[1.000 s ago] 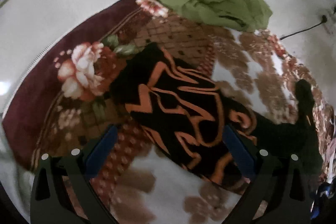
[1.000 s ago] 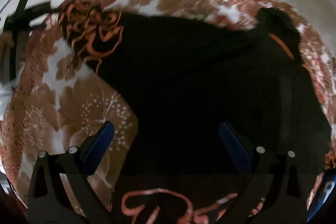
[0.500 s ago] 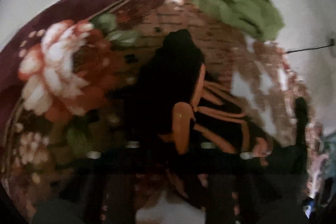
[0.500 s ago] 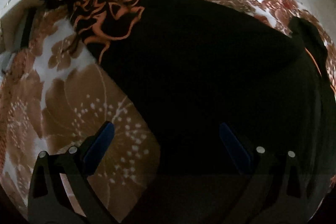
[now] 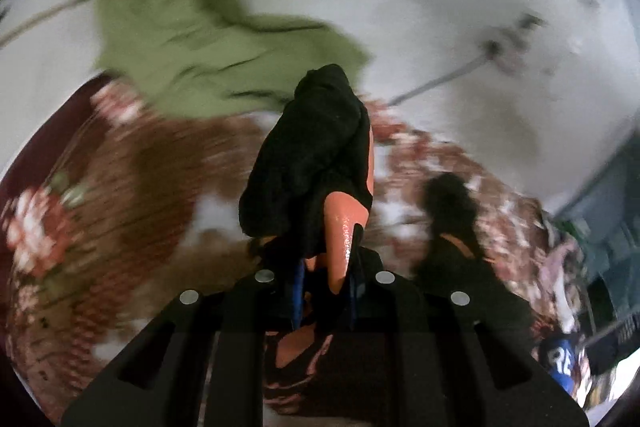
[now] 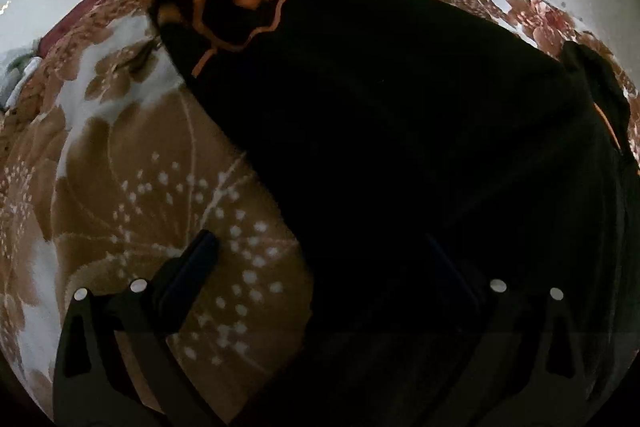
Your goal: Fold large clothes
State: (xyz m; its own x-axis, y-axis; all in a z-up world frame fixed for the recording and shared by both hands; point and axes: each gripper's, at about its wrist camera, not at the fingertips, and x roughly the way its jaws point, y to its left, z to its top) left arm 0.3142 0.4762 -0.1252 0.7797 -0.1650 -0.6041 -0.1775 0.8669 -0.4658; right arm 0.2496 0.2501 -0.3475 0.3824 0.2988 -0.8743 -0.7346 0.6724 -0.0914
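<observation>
garment (image 6: pixel 400 167) ran long from the left gripper (image 5: pixel 324 291), jaws just closed on its raised orange-printed end, to the right gripper (image 6: pixel 324 263), jaws released over it.

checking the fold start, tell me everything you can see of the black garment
The black garment is a large dark cloth with orange swirl print at one end, lying spread on the floral blanket. The left claw, its jaws having just closed, is shut on the printed end, which bunches up above the blanket in a blurred fold. The right claw stands open over the garment's near edge. The plain part looks flat and soft.
</observation>
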